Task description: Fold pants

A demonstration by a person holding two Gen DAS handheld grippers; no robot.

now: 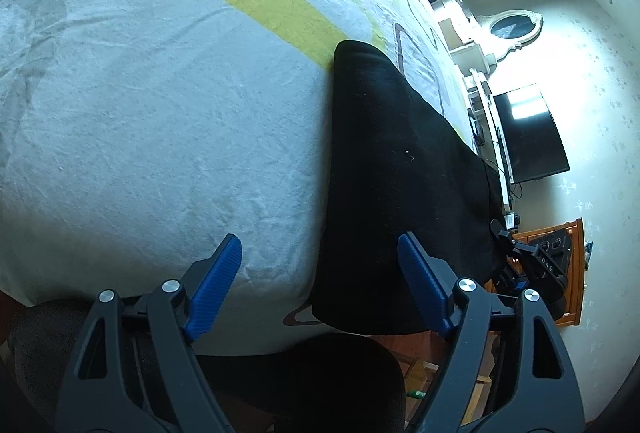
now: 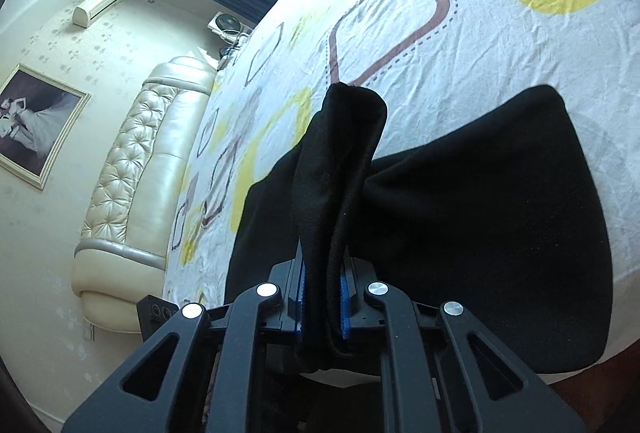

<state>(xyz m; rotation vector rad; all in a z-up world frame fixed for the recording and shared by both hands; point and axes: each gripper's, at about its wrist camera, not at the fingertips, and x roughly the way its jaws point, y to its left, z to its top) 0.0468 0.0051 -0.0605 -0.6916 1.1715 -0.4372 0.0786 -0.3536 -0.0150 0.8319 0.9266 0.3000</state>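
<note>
Right wrist view: the black pants [image 2: 460,193] lie soft and limp on the patterned bedsheet [image 2: 500,45], one bunched edge pinched upright in the right gripper [image 2: 325,297]. The left gripper [image 1: 320,281] stands wide with nothing in it, the pants' near edge at its two o'clock, probably the best place to grab.
</note>
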